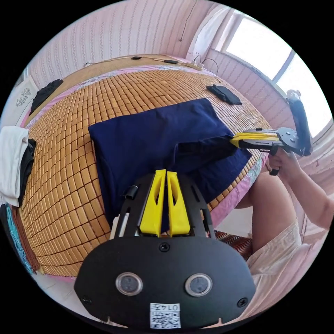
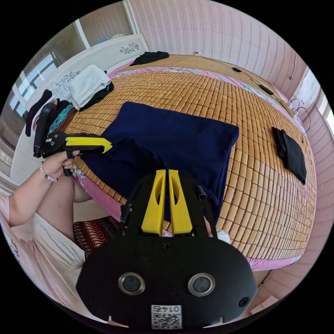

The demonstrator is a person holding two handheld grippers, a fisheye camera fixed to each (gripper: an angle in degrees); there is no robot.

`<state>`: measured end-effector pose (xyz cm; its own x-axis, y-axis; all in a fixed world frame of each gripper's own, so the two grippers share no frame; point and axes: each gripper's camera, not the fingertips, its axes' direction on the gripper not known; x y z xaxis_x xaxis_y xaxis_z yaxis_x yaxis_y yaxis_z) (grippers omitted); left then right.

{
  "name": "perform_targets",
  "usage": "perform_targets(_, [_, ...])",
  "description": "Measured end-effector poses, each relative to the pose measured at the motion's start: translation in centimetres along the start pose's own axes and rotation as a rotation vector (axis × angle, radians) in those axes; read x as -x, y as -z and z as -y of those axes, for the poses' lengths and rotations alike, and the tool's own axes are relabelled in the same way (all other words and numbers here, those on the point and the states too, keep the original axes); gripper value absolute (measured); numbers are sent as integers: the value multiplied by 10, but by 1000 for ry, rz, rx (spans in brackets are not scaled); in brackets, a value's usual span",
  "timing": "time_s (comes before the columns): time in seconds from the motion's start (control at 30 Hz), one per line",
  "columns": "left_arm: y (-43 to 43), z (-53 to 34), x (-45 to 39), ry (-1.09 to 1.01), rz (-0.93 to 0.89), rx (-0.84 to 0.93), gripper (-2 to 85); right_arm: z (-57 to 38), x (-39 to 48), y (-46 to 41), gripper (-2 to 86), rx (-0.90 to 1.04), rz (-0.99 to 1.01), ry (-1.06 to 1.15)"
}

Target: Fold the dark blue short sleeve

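A: Both our tools pinch the near hem — left tool (image 1: 166, 175), right tool (image 2: 166, 174), jaws pressed together on cloth.

B: So the dark blue shirt (image 1: 153, 135) lies ahead of us, stretching across the bed (image 1: 62, 181).

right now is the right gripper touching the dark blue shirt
Touching. In the left gripper view, the right gripper has its yellow jaws closed on a fold of the dark blue shirt, lifting it.
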<state>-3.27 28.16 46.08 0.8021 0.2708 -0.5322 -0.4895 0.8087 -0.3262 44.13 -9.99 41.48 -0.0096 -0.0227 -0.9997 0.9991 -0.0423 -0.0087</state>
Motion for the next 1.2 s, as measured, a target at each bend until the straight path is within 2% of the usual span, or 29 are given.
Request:
perform_targets(0.13, [18, -46, -23, -115, -103, 50, -10, -43, 17, -6, -3, 73, 110, 68])
perform_targets(0.3, [34, -82, -28, -119, -66, 56, -10, -60, 37, -27, -3, 142, 95, 109])
perform_targets(0.43, [17, -62, -37, -170, -37, 34, -10, -22, 50, -48, -3, 117, 56, 123])
perform_targets(0.53, [-14, -29, -47, -204, -120, 10, -10, 19, 64, -75, -4, 108, 45, 136])
perform_targets(0.6, [-36, -13, -57, -250, -125, 12, -10, 39, 71, -100, -5, 149, 15, 135])
perform_targets(0.73, [-81, -6, -71, -356, -84, 143, -10, 56, 86, -156, -9, 304, -29, 161])
perform_targets(0.8, [-83, -10, -68, -379, -105, 123, -10, 60, 90, -163, -9, 285, -38, 180])
perform_targets(0.93, [-86, -9, -58, -409, -181, 157, -10, 107, 96, -177, -10, 410, 8, 268])
perform_targets(0.97, [-84, -9, -57, -415, -193, 159, -10, 130, 97, -173, -10, 378, -10, 298])
perform_targets(1.13, [-67, -1, -52, -369, -277, -108, -10, 249, 91, -207, -10, 294, -124, 308])
perform_targets(1.2, [-80, -1, -57, -359, -248, -128, -10, 290, 88, -240, -10, 302, -140, 272])
